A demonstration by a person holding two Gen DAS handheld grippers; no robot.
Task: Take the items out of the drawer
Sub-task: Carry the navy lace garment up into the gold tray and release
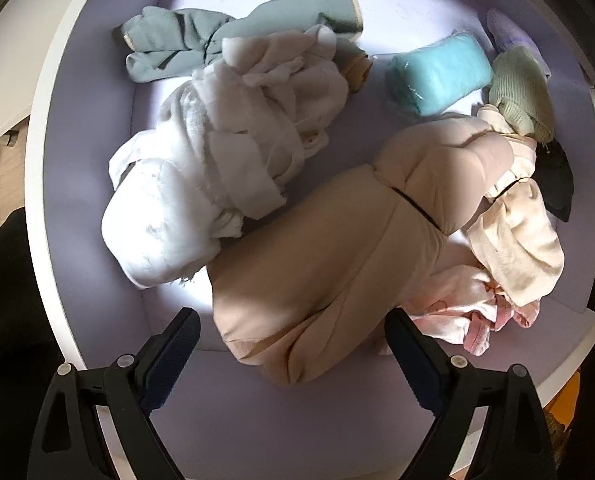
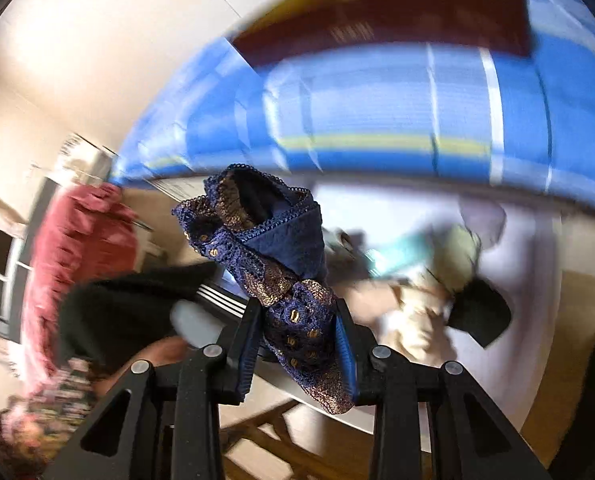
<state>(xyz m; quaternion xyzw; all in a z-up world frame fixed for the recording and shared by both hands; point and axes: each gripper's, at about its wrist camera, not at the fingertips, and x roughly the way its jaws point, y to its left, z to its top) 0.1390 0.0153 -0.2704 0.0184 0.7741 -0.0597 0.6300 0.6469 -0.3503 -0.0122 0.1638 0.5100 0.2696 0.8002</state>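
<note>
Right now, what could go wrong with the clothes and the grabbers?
1. The right hand-held gripper pinches only one bunched end of the navy lace garment; the rest hangs free, so it might slip out or snag.
2. The left hand-held gripper is open over the beige garment, which touches the pink clothes, so those could get dragged along.

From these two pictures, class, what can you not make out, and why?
1. Right wrist view: the room behind the blue lace garment in the right tongs is smeared by motion blur.
2. Left wrist view: the pink garment is partly hidden under the beige bundle.
3. Left wrist view: the drawer is cut off by the edge.
</note>
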